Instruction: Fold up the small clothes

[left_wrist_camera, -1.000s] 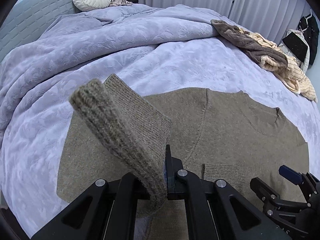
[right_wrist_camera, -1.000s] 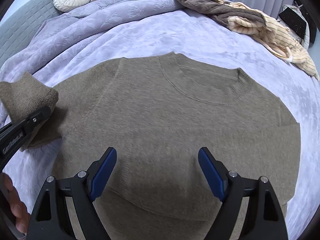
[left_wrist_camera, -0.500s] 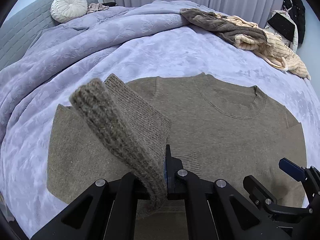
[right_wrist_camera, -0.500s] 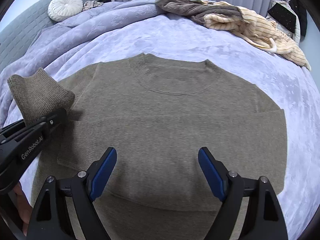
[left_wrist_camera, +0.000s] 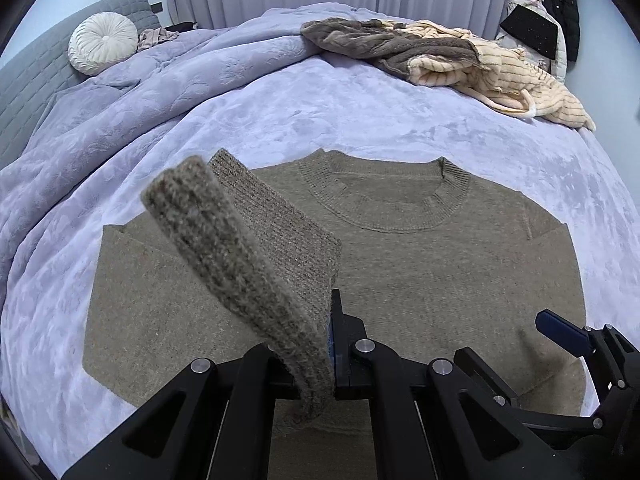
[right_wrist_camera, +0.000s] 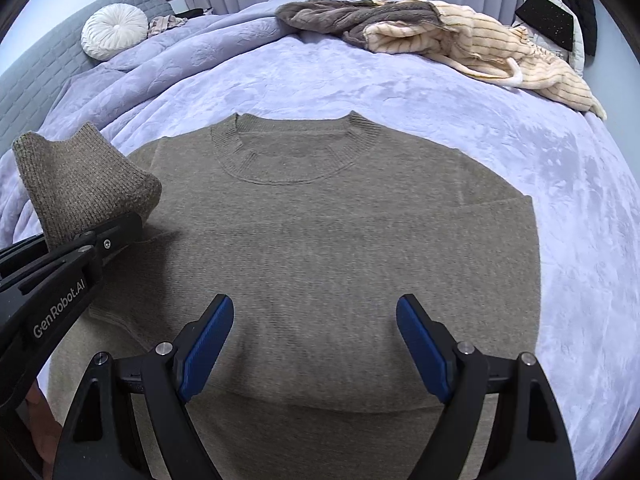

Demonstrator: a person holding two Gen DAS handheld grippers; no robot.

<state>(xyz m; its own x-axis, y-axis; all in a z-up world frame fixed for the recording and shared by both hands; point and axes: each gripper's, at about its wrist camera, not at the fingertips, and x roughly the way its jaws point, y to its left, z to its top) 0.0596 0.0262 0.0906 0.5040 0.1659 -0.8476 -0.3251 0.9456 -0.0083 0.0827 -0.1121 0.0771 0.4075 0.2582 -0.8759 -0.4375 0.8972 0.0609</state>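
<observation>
An olive-brown knitted sweater [left_wrist_camera: 420, 272] [right_wrist_camera: 340, 232] lies flat on the bed, collar away from me, its right sleeve folded across the body. My left gripper [left_wrist_camera: 332, 344] is shut on the ribbed cuff of the left sleeve [left_wrist_camera: 240, 256], which stands up from its jaws above the sweater's left side. In the right wrist view that gripper [right_wrist_camera: 120, 232] comes in from the left with the cuff [right_wrist_camera: 80, 184] bunched above it. My right gripper [right_wrist_camera: 312, 348] hovers open over the sweater's lower middle, nothing between its blue pads [right_wrist_camera: 206, 346]. Its fingers [left_wrist_camera: 560, 328] show at the lower right of the left wrist view.
The lavender bedspread [left_wrist_camera: 360, 112] surrounds the sweater. A heap of brown and cream striped clothes [left_wrist_camera: 440, 56] lies at the far right, a round white cushion [left_wrist_camera: 102, 44] by the grey headboard at far left. Curtains and hanging dark clothes stand behind the bed.
Both grippers have drawn back toward the sweater's hem, so more of the collar and far bed shows. The left gripper kept the cuff and carried it along; the right stayed open.
</observation>
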